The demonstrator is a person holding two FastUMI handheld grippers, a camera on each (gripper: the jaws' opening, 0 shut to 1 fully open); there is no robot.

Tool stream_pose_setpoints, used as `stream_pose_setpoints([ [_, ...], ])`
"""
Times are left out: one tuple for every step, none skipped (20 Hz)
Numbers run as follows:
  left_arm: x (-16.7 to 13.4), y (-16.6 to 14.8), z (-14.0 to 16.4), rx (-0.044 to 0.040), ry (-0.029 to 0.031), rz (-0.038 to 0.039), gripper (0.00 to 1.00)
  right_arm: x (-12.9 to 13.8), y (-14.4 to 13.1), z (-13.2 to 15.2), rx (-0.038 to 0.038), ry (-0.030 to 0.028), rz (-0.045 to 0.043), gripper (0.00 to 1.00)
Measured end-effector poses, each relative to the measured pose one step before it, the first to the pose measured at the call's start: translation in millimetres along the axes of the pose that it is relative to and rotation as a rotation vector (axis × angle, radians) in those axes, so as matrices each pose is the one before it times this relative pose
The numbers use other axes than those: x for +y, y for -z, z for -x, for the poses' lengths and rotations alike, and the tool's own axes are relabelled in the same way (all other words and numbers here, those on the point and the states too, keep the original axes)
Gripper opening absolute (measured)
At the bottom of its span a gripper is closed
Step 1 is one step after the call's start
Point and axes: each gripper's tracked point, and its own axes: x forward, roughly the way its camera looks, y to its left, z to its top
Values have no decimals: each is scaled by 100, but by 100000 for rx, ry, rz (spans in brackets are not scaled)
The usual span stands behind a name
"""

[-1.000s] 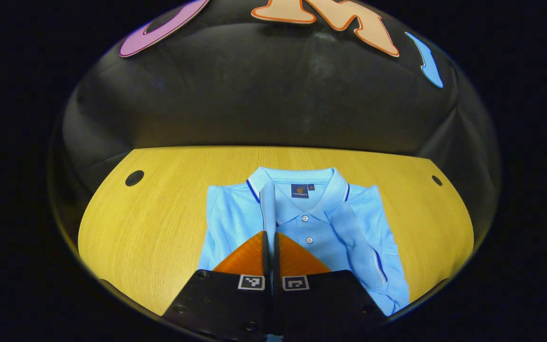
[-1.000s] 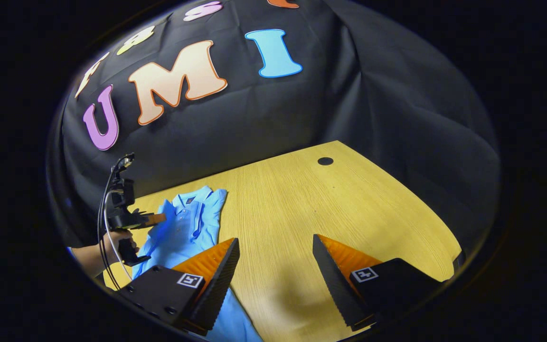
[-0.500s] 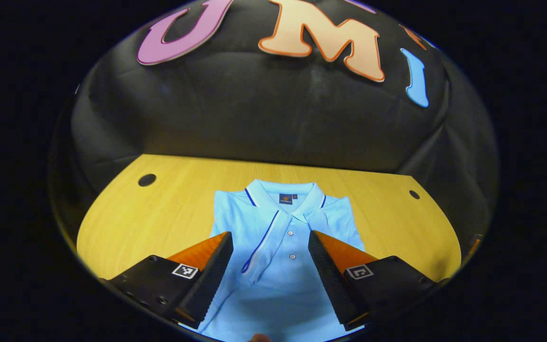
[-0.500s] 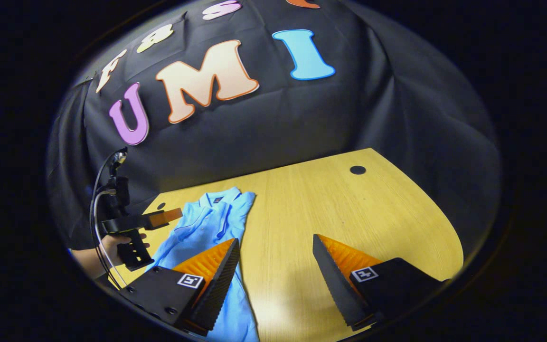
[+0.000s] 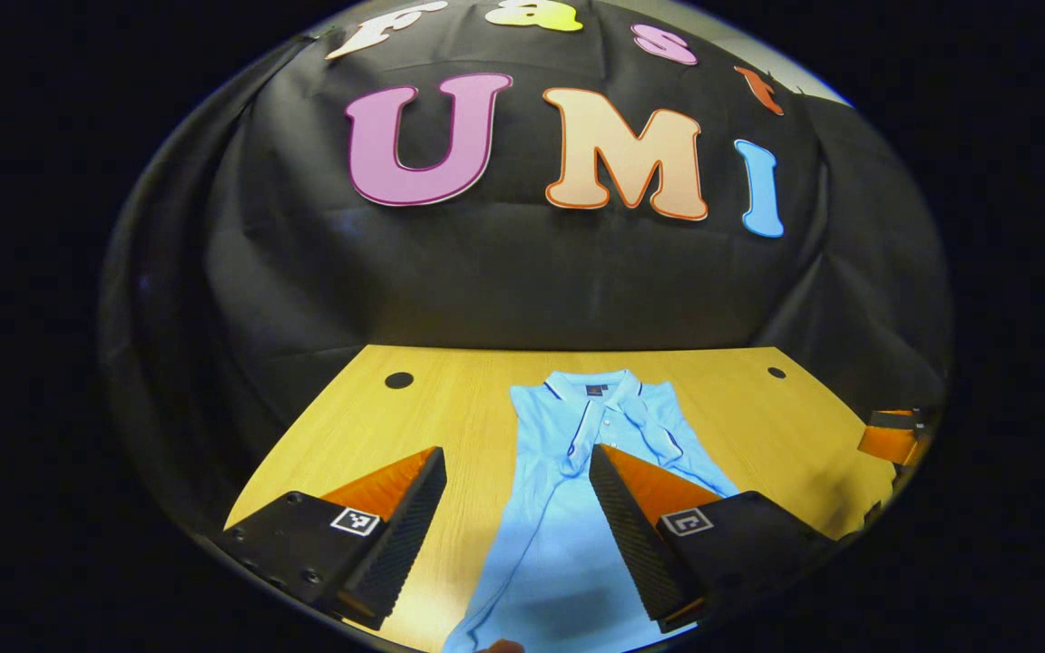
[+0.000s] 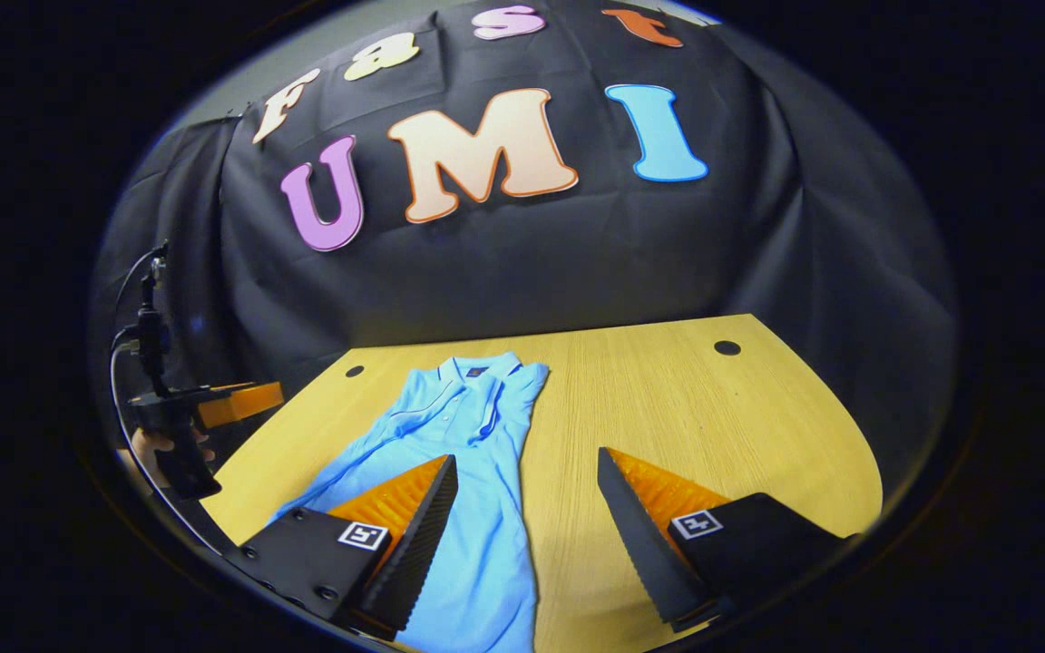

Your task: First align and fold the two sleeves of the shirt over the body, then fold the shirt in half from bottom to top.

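Spanning the view: smooth yellow wood-grain desk (image 5: 450,408) with rounded corners and dark round holes near the far edge. Lying flat from the far edge's middle toward the near edge: light-blue polo shirt (image 6: 477,508), both sleeves folded over the body. Probably light, soft, limp, prone to wrinkling; best pinched at the hem corners near the near edge. Left gripper (image 5: 517,531) and right gripper (image 6: 527,535): spread wide, holding nothing.
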Motion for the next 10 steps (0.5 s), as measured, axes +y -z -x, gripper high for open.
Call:
stream_pose_setpoints([
  [425,1229,1396,1664,894,-288,96,1130,626,941,396,-962,200,98],
  [326,993,1289,938,1421,-596,96,969,613,748,361,-840,1205,98],
  [97,1054,1076,1281,1485,-1017,96,532,814,829,810,563,2194,98],
  [113,1011,1193,1383,1342,-921,96,436,718,812,561,640,1961,98],
  [83,1147,1119,1087,1080,-914,96,779,739,717,601,-102,1184,98],
  [-114,934,934,1224,1413,-728,96,627,856,596,1128,-239,916,98],
  [-83,1246,796,1486,682,-526,96,534,947,588,1174,270,816,98],
  [-261,1270,796,1768,1157,-793,96,416,892,498,1294,220,555,98],
  [-205,981,546,1177,646,-836,96,403,961,368,1016,-79,132,98],
  [-206,1084,413,1156,473,-1179,96,414,1041,286,1481,101,98,93],
])
